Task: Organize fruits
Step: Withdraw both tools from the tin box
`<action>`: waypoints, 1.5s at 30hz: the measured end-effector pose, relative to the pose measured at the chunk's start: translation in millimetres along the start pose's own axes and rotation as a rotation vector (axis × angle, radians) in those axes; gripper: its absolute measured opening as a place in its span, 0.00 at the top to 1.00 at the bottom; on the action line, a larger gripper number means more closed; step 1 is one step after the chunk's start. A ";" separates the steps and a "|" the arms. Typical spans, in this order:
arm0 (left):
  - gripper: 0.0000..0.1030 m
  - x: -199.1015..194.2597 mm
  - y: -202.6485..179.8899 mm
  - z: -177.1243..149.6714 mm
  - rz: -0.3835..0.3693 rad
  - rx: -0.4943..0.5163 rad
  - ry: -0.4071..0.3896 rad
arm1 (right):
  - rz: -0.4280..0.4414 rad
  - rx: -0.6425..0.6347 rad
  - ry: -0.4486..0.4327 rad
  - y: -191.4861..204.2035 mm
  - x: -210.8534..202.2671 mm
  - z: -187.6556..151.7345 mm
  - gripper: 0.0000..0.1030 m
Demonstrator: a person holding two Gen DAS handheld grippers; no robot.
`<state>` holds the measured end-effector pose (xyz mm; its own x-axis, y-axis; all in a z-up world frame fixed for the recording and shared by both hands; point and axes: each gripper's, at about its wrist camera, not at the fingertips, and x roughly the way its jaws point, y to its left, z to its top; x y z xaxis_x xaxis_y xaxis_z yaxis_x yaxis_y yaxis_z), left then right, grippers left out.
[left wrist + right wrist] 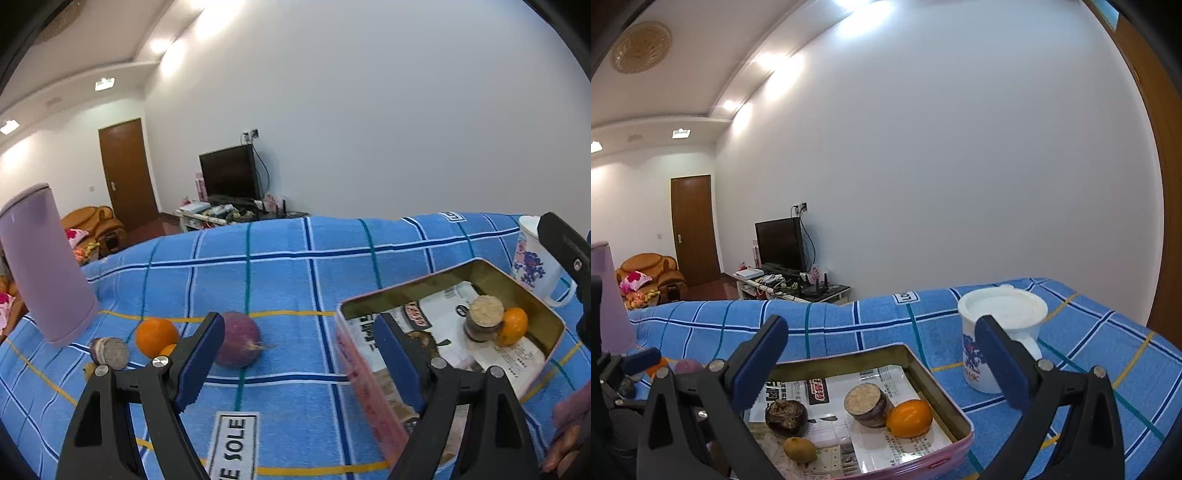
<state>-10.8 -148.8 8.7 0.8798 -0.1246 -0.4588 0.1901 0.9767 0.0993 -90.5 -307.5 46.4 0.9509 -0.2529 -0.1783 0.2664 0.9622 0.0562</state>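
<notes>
A pink metal tin (347, 347) lined with newspaper sits on the blue checked cloth. In the right wrist view the tin (923, 363) holds an orange (908, 418), a cut brown fruit piece (866, 404), a dark round fruit (786, 417) and a small yellowish fruit (799, 449). On the cloth left of the tin lie a purple round fruit (238, 339), an orange (156, 336) and a cut brown piece (110, 352). My left gripper (295, 354) is open and empty, between the purple fruit and the tin. My right gripper (882, 369) is open and empty over the tin.
A lilac cylinder (44, 266) stands at the left on the cloth. A white mug with blue print (993, 339) stands right of the tin; it also shows in the left wrist view (532, 258). The table's far edge runs behind, with a room beyond.
</notes>
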 end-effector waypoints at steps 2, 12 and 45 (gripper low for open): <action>0.19 -1.0 2.8 -0.3 -0.002 -0.008 -0.001 | -0.001 -0.007 -0.005 2.4 -0.5 -1.0 0.00; 0.19 -0.7 10.4 -2.3 -0.006 -0.046 0.006 | -0.025 0.025 0.028 -3.5 3.3 -5.0 0.00; 0.13 -14.5 16.4 -8.4 -0.033 -0.065 -0.013 | 0.019 0.032 0.065 5.7 -12.3 -12.3 0.00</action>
<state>-24.1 -129.5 9.5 0.8790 -0.1588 -0.4497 0.1910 0.9812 0.0268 -102.7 -297.7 36.8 0.9440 -0.2264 -0.2399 0.2541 0.9629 0.0912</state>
